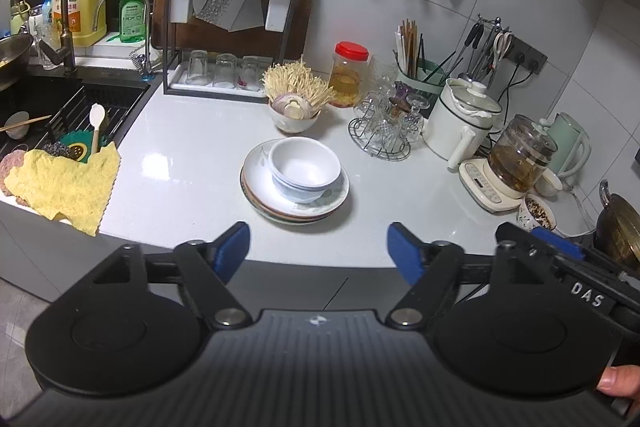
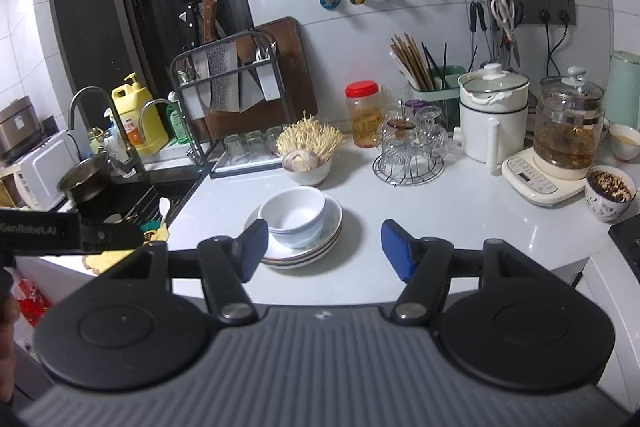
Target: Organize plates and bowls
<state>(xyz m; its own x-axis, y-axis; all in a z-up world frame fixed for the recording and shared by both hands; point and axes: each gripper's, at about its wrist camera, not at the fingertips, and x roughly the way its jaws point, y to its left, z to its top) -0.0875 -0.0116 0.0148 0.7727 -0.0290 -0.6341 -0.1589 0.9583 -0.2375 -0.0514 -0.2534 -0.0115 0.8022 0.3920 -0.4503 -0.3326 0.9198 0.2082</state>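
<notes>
Both my tongs hang wide apart with nothing between them, the left tongs [image 1: 318, 251] and right tongs [image 2: 324, 249] short of the stack. Nested white bowls [image 1: 304, 169] sit on stacked plates [image 1: 256, 183] mid-worktop [image 1: 180, 167], in front of a bowl of mushrooms [image 1: 294, 107].

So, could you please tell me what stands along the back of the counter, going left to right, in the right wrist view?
Knife rack → bowl of enoki mushrooms → red-lidded jar → wire rack of glass cups → white electric pot → glass kettle.
</notes>
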